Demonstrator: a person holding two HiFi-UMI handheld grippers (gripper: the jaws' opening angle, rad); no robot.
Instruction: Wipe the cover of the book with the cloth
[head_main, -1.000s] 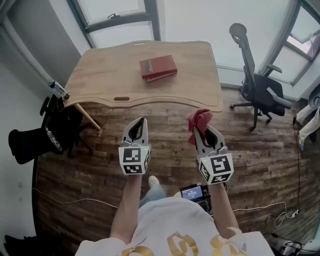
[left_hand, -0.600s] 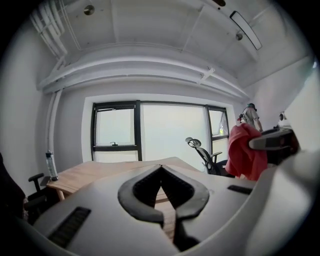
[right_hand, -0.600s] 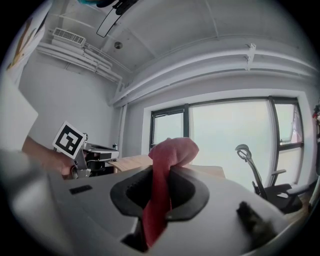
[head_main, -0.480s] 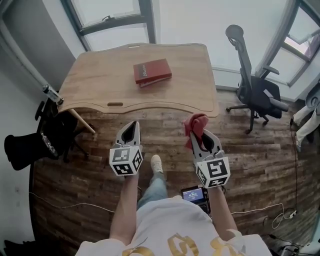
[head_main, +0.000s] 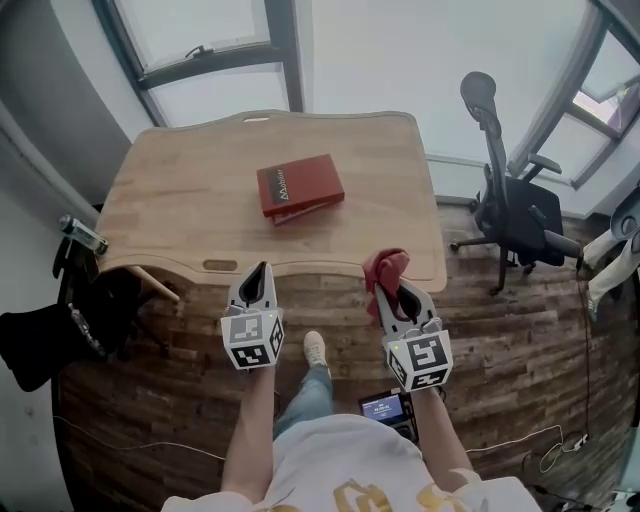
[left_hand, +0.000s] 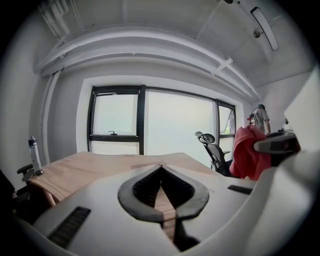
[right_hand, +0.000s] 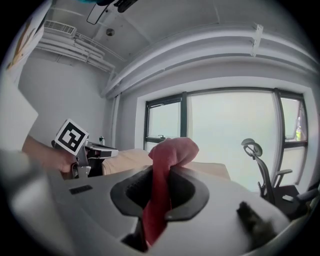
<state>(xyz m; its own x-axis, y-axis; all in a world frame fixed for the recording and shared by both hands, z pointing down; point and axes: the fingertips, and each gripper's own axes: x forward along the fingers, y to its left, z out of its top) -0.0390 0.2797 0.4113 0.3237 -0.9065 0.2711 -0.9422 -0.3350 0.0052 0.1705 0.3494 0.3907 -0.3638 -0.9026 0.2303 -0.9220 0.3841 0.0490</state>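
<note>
A red book (head_main: 299, 188) lies flat near the middle of the wooden table (head_main: 180, 220), cover up. My right gripper (head_main: 391, 283) is shut on a bunched red cloth (head_main: 384, 268) and hovers over the table's near right edge, short of the book. In the right gripper view the cloth (right_hand: 165, 172) runs between the jaws and bulges above the tips. My left gripper (head_main: 260, 270) is shut and empty at the table's near edge; in its own view the fingertips (left_hand: 161, 167) meet with nothing between them. The book is not seen in either gripper view.
A black office chair (head_main: 515, 195) stands right of the table. Black equipment on a stand (head_main: 70, 300) with a bottle (head_main: 80, 234) sits at the table's left. Windows line the far wall. Cables trail on the wood floor (head_main: 520, 380).
The table and book have drawn nearer and lower in the head view. Both grippers now reach the table's near edge. Neither grip has changed.
</note>
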